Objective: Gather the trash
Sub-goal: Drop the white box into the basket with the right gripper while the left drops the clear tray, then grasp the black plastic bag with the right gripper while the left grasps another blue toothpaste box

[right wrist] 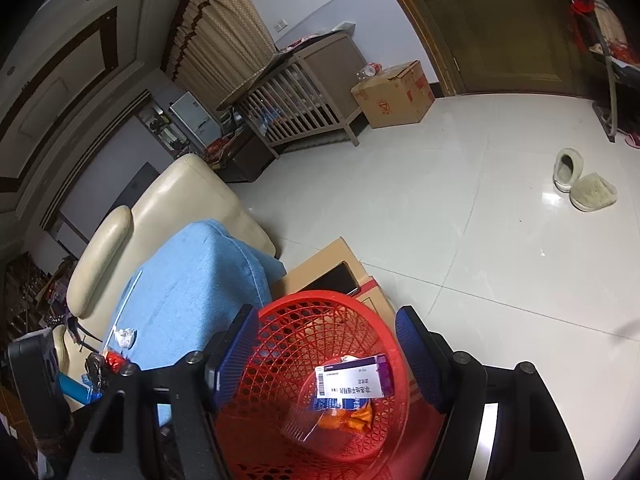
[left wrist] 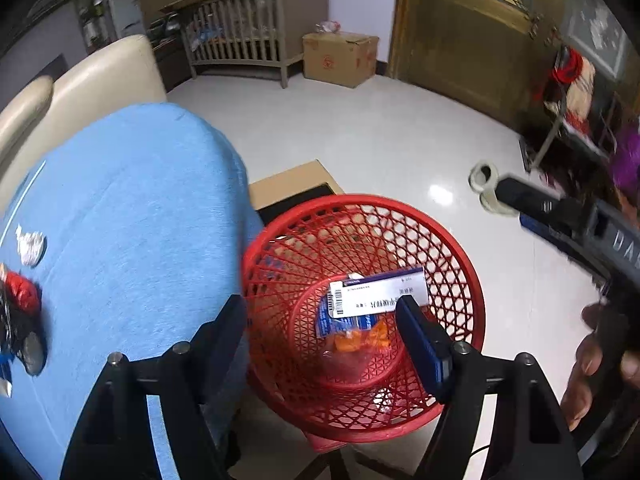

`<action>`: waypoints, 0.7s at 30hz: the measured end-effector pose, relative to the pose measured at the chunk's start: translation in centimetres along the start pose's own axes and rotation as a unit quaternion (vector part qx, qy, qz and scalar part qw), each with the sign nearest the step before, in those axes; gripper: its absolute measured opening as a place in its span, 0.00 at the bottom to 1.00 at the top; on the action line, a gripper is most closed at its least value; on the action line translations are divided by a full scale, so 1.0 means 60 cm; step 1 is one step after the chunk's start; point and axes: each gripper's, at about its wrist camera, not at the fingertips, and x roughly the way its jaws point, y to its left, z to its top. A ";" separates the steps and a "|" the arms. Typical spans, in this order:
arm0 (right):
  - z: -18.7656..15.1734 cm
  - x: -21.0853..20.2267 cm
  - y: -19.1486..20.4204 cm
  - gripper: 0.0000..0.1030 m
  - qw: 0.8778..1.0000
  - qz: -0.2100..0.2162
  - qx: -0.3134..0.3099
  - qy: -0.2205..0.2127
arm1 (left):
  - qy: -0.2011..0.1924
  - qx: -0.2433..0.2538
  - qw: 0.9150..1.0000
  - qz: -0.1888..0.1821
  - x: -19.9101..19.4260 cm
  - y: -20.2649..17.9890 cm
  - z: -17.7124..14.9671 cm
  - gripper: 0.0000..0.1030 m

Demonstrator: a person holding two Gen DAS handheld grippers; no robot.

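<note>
A red mesh wastebasket (left wrist: 460, 264) stands on the floor beside a blue-covered table (left wrist: 132, 208). In it lie a white-and-purple box (left wrist: 380, 292) and an orange-and-blue wrapper (left wrist: 352, 338). My left gripper (left wrist: 320, 320) is open and empty above the basket. My right gripper (right wrist: 326, 344) is open and empty over the basket (right wrist: 280, 340), with the box (right wrist: 352, 380) below it. It also shows in the left wrist view (left wrist: 560, 216) at the right. On the table lie a crumpled white paper (left wrist: 30, 244), a red wrapper (left wrist: 22, 290) and a dark wrapper (left wrist: 16, 328).
A cardboard box (right wrist: 320, 268) with a dark phone on it sits behind the basket. A cream sofa (right wrist: 180, 192) stands behind the table. Two slippers (right wrist: 580, 184) lie on the white tiled floor. A crib (left wrist: 248, 32) and a carton (left wrist: 340, 58) stand at the far wall.
</note>
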 end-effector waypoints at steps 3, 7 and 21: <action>-0.005 0.008 0.012 0.73 1.000 0.003 -0.009 0.009 | -0.015 -0.028 0.999 0.004 -0.021 0.034 0.000 0.75; -0.015 0.019 0.043 0.73 0.999 0.008 -0.029 0.025 | -0.035 -0.067 0.997 0.014 -0.051 0.086 -0.012 0.75; -0.079 0.065 0.206 0.73 0.985 0.045 -0.138 0.089 | -0.065 -0.200 0.975 0.070 -0.135 0.275 -0.151 0.75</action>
